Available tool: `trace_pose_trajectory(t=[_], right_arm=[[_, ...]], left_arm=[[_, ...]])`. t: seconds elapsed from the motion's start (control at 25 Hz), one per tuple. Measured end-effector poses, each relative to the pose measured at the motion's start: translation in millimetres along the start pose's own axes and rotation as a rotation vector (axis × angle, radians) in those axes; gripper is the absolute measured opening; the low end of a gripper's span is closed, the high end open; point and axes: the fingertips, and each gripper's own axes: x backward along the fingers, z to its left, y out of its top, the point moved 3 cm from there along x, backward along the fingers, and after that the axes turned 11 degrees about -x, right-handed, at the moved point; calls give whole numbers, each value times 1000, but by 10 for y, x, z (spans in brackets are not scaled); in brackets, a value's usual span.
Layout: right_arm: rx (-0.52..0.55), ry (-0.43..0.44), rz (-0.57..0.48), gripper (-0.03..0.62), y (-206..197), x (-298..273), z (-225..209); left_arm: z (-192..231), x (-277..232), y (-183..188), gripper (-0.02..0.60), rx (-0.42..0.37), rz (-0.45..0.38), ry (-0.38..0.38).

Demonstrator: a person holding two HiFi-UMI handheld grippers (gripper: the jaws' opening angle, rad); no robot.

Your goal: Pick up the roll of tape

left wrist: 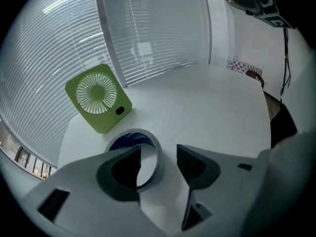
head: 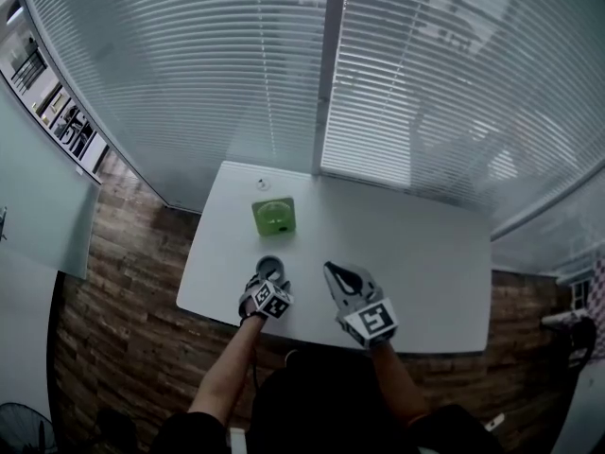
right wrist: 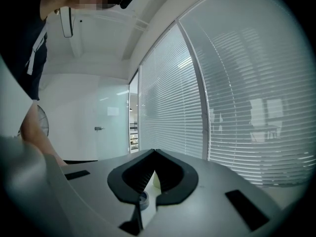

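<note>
The roll of tape (head: 269, 265), grey with a blue inner core, lies flat on the white table (head: 425, 253) near its front edge. My left gripper (head: 268, 279) is right at it and open. In the left gripper view the left finger (left wrist: 123, 174) sits over the roll's hole and the right finger (left wrist: 197, 167) is outside, so the near wall of the tape roll (left wrist: 157, 158) lies between the jaws of the left gripper (left wrist: 159, 150), unclamped. My right gripper (head: 331, 270) hovers to the right of the roll, shut and empty (right wrist: 155, 153).
A small green square fan (head: 273, 216) lies just beyond the roll, also seen as the green fan (left wrist: 98, 98) in the left gripper view. White blinds behind glass (head: 284, 64) close off the far side. Brick-pattern floor (head: 123, 282) surrounds the table.
</note>
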Motion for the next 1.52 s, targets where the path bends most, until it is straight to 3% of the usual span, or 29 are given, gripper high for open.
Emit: trace_pose_trajectory(t=[0.36, 0.44, 0.52, 0.8, 1.12, 1.24, 1.52], right_arm=[[19, -9, 42, 7, -108, 41, -26], [9, -14, 37, 7, -118, 46, -47], [-4, -20, 40, 7, -128, 45, -67], [-29, -26, 43, 6, -180, 74, -111], [-117, -91, -43, 7, -161, 117, -309], [-125, -154, -70, 6, -124, 185, -403], [-116, -140, -55, 7, -182, 142, -384]], left_arm=[[-55, -95, -56, 216, -143, 142, 13], [-49, -107, -50, 204, -163, 154, 18], [-27, -106, -42, 136, -181, 164, 28], [-33, -82, -26, 100, -191, 167, 33], [19, -1, -50, 63, -134, 128, 59], [98, 117, 40, 60, -90, 69, 88], [301, 365, 129, 55, 70, -71, 142]])
